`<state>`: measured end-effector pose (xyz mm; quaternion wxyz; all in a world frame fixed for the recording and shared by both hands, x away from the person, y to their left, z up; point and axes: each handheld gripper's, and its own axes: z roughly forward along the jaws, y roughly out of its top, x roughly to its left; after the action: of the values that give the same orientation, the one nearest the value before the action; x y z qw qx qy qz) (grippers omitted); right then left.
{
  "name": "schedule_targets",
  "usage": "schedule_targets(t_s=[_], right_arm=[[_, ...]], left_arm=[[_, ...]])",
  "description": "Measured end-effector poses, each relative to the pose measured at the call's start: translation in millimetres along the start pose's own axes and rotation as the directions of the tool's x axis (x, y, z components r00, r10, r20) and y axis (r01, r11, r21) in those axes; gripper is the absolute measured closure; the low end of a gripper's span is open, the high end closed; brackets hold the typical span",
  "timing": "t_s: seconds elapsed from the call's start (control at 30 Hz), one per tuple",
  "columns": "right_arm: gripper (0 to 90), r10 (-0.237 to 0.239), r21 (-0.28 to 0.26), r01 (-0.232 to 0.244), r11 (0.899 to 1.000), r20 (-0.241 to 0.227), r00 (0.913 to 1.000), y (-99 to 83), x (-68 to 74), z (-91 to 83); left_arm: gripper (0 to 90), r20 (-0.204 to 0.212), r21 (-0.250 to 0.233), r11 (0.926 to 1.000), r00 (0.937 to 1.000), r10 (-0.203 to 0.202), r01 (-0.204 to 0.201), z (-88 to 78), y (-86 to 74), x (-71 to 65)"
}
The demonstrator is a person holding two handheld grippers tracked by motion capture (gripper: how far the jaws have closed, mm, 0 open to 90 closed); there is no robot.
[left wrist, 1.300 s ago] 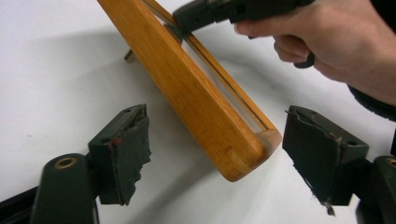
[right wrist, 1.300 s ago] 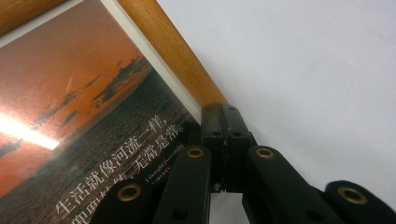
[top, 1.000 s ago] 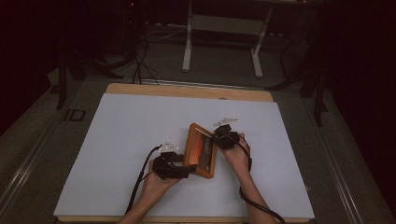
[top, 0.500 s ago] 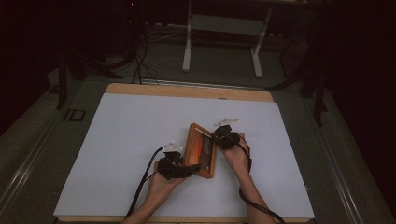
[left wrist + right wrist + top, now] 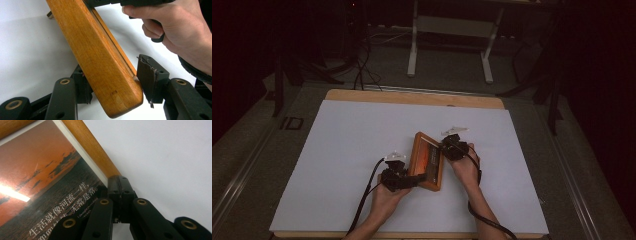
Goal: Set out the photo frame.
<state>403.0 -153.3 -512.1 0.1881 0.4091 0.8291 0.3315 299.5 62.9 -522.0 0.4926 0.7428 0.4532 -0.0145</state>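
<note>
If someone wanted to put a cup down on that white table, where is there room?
Plenty: the white sheet lies bare from the left gripper out to its left edge, along the far side by the wooden strip, and right of the right gripper. It is crowded near the front middle, where both grippers meet the picture frame.

Orange-brown wooden frame (image 5: 428, 161), orange sunset picture (image 5: 42, 185), black tongs (image 5: 120, 195).

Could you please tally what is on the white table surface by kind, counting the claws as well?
Wooden picture frame: 1
Claws, left claw and right claw: 2
Total: 3
</note>
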Motion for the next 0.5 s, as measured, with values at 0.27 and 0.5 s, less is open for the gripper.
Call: schedule_targets(t_s=[0.27, 0.5], right_arm=[[87.8, -0.006, 0.003, 0.006, 1.000, -0.004, 1.0000, 0.4, -1.2, -0.8], [81.9, -0.027, 0.009, 0.027, 1.000, 0.019, 0.9995, -1.8, -1.6, -7.6]], left_arm=[[50.6, -0.012, 0.006, 0.9999, 0.9999, -0.012, 0.012, 0.2, 1.5, -3.4], [53.3, -0.024, -0.003, 0.9999, 0.9996, -0.013, 0.013, 0.9, 1.8, -7.7]])
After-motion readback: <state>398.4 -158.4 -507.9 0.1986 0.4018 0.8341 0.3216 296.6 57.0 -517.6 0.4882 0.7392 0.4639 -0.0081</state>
